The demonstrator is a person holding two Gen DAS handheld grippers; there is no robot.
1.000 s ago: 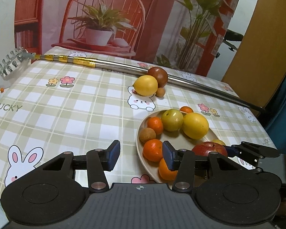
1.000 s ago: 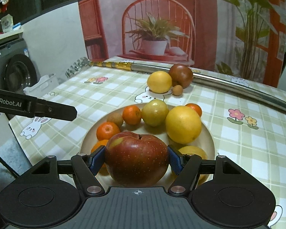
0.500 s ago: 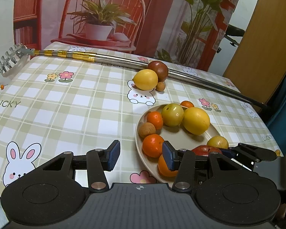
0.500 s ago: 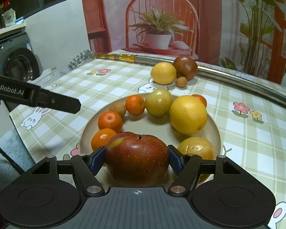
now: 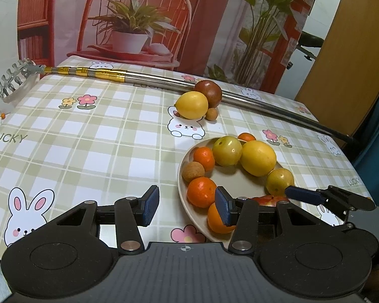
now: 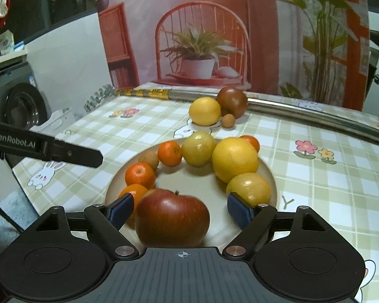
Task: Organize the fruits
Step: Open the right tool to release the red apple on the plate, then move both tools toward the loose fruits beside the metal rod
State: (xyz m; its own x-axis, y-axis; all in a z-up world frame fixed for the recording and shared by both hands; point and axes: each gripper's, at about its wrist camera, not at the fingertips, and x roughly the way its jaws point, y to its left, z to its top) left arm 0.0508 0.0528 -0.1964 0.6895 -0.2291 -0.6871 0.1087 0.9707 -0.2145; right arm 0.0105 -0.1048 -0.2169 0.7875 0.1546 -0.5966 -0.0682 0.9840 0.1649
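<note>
Fruits lie gathered in a ring on a round beige plate [image 6: 271, 176] that rests on the surface, covered with a green-and-white checked cloth printed with rabbits and flowers [image 5: 88, 156]. A large red apple [image 6: 173, 218] sits on the near part of the plate between the spread blue-padded fingers [image 6: 120, 209] of the right tool [image 6: 180, 208]; a gap shows on either side of the apple, so this tool is released and touches nothing. Around the plate's rim run small orange mandarins [image 6: 140, 175], a small brown round fruit [image 6: 149, 159], a yellow-green round fruit [image 6: 198, 149], a large yellow citrus [image 6: 235, 159] and a smaller yellow fruit [image 6: 250, 188]. Off the plate, farther back on the cloth, a yellow lemon [image 5: 192, 105], a dark reddish-brown round fruit [image 5: 209, 93] and a tiny tan round fruit [image 5: 211, 114] cluster together, the dark one against a long silver telescopic pole with gold bands [image 5: 252, 101]. The left tool [image 5: 187, 205] hovers at the plate's near left edge, its fingers apart and empty, the right-hand pad in front of a mandarin [image 5: 218, 221].
</note>
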